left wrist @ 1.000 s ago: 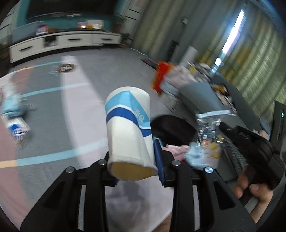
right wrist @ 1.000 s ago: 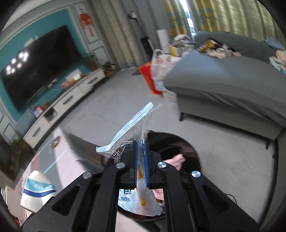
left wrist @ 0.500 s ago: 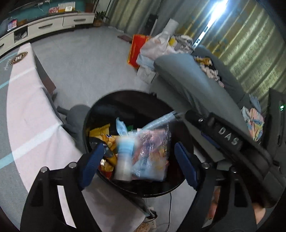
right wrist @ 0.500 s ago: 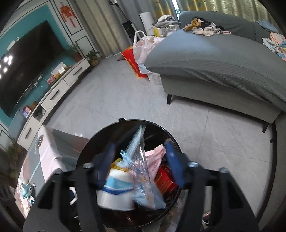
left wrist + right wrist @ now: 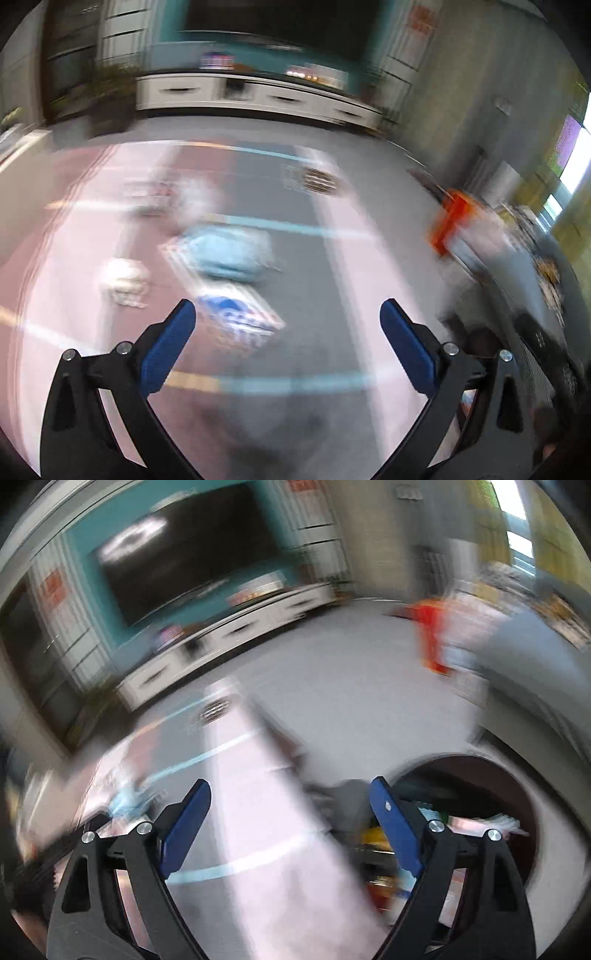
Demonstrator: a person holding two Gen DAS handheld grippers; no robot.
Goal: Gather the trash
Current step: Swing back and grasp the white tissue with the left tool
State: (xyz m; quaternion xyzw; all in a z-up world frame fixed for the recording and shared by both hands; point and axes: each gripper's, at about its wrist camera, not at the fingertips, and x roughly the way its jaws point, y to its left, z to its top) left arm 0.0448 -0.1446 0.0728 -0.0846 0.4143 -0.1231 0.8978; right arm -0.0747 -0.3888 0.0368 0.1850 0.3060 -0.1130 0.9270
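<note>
Both views are motion-blurred. My left gripper [image 5: 288, 314] is open and empty above the patterned table [image 5: 332, 266]. On the table ahead of it lie a blue and white wrapper [image 5: 236, 317], a light blue bag [image 5: 225, 251] and a crumpled white piece [image 5: 123, 280]. My right gripper [image 5: 290, 794] is open and empty at the table's edge [image 5: 258, 812]. The black trash bin [image 5: 480, 771] stands low on the right of that view, with trash [image 5: 384, 838] showing inside it.
A grey sofa [image 5: 535, 664] and a red bag [image 5: 430, 635] stand to the right. A white TV cabinet [image 5: 258, 96] and a dark screen [image 5: 188, 542] line the far wall. The other gripper's dark body [image 5: 546, 347] shows at the left view's right edge.
Both grippers have swung away from over the bin, back toward the table. The cup and the plastic bag dropped into the bin before that. Both stay open.
</note>
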